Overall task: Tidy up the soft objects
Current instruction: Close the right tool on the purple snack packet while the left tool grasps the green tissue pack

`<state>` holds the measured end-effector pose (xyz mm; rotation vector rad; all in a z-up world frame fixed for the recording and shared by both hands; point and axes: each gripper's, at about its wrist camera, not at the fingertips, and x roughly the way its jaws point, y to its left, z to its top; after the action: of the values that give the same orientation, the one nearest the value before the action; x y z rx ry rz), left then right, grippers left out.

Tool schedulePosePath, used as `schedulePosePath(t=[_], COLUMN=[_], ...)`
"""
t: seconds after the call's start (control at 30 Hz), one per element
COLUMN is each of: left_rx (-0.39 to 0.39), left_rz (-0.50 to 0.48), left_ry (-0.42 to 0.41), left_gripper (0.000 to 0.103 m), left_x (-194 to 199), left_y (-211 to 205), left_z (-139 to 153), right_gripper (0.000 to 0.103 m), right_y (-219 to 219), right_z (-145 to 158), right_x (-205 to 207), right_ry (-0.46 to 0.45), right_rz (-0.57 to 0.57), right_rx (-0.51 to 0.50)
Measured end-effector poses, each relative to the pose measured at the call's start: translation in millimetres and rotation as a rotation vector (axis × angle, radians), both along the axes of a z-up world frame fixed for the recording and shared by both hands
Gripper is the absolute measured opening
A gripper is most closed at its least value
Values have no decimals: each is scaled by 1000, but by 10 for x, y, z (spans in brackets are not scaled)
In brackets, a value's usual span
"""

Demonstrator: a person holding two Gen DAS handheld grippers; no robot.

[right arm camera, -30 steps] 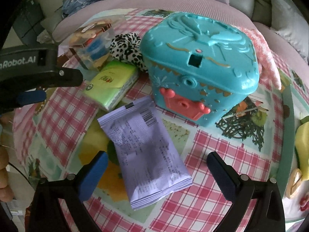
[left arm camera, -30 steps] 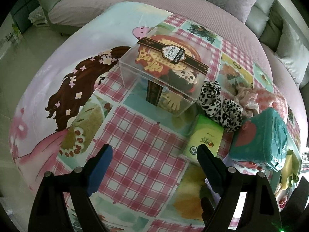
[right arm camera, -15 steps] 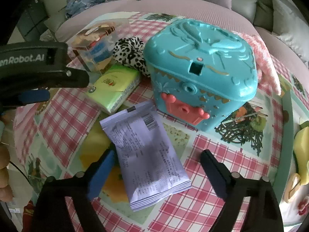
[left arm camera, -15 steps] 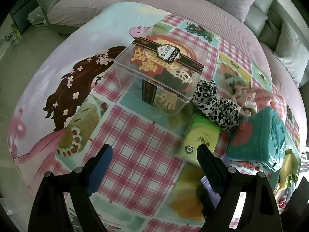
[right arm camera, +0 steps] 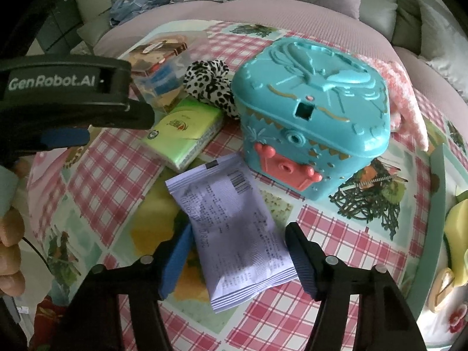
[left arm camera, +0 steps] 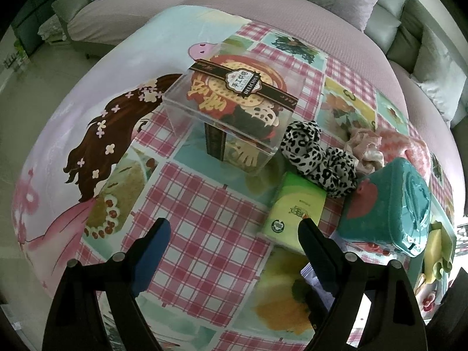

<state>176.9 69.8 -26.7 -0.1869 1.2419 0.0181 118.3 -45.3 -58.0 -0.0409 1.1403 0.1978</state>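
A lilac printed pouch [right arm camera: 234,234] lies flat on the patterned tablecloth [right arm camera: 111,175]. My right gripper [right arm camera: 238,239] straddles its lower half. The jaws are closing, and the blue pads stand right beside the pouch's long edges without visibly squeezing it. A green tissue pack [right arm camera: 184,134] and a leopard-print scrunchie [right arm camera: 209,87] lie beyond it. In the left wrist view my left gripper [left arm camera: 234,234] hangs open over bare checked cloth with nothing between its fingers. The tissue pack [left arm camera: 295,210] lies just past its right finger, and the scrunchie [left arm camera: 316,158] is further back.
A teal toy chest [right arm camera: 313,122] stands shut close behind the pouch, with pink knitted fabric [right arm camera: 406,93] behind it. A clear lidded box [left arm camera: 234,108] stands mid-table. A yellow item [right arm camera: 459,234] lies at the right edge. A hand [right arm camera: 8,248] shows at the left. A sofa [left arm camera: 292,8] curves behind.
The right gripper's jaws have narrowed from wide apart to the pouch's edges. The left gripper has kept still and open.
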Motion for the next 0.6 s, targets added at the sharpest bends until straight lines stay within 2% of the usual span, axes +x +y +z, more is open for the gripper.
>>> schedulePosePath(t=[0.33, 0.6], left_rx=[-10, 1], left_rz=[-47, -82], left_ry=[3, 23], left_gripper=[89, 89], left_x=[8, 23], left_y=[-180, -323], left_z=[1, -53], right_gripper=[68, 67], right_y=[-175, -484], right_z=[21, 41], right_x=[-126, -206], right_ry=[29, 49], right_rz=[4, -51], right_rx=[-17, -4])
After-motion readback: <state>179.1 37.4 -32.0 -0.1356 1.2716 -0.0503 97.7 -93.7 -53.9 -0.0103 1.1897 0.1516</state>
